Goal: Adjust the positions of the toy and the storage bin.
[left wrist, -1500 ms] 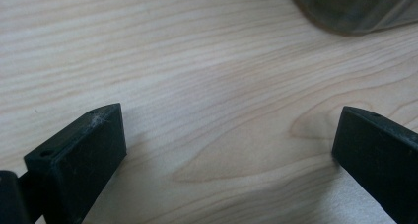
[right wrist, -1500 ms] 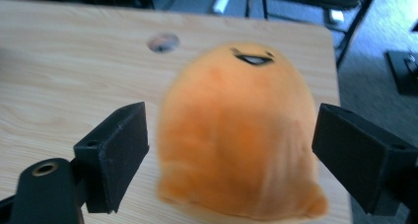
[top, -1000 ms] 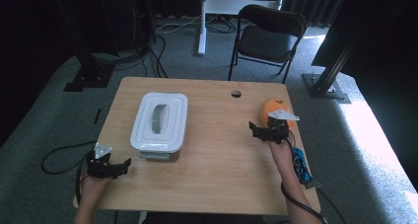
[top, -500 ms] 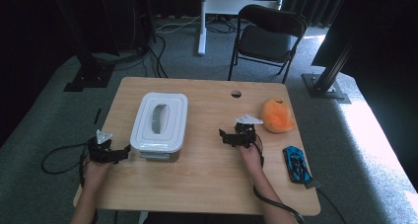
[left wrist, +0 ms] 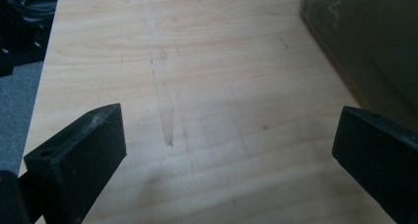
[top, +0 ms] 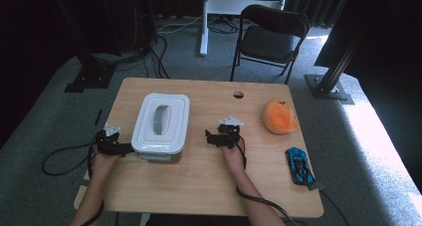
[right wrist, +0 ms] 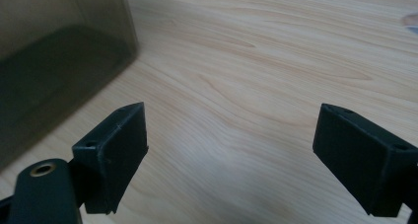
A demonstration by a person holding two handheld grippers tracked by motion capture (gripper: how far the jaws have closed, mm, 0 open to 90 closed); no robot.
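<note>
I have both grippers closing in on the lidded storage box (top: 161, 122), which sits left of centre on the wooden table (top: 209, 186). My left gripper (top: 123, 148) is just beside the box's near-left corner, jaws spread wide with nothing between them; in the left gripper view the smoky box wall is off to the right. My right gripper (top: 211, 139) hangs a little apart from the box's right side, jaws likewise wide apart and empty. To do this well I would bring both in level and low, square to the side walls, and close evenly so the box does not twist or slide. The orange plush toy (top: 279, 116) and blue toy car (top: 300, 166) lie well to the right, out of the way.
</note>
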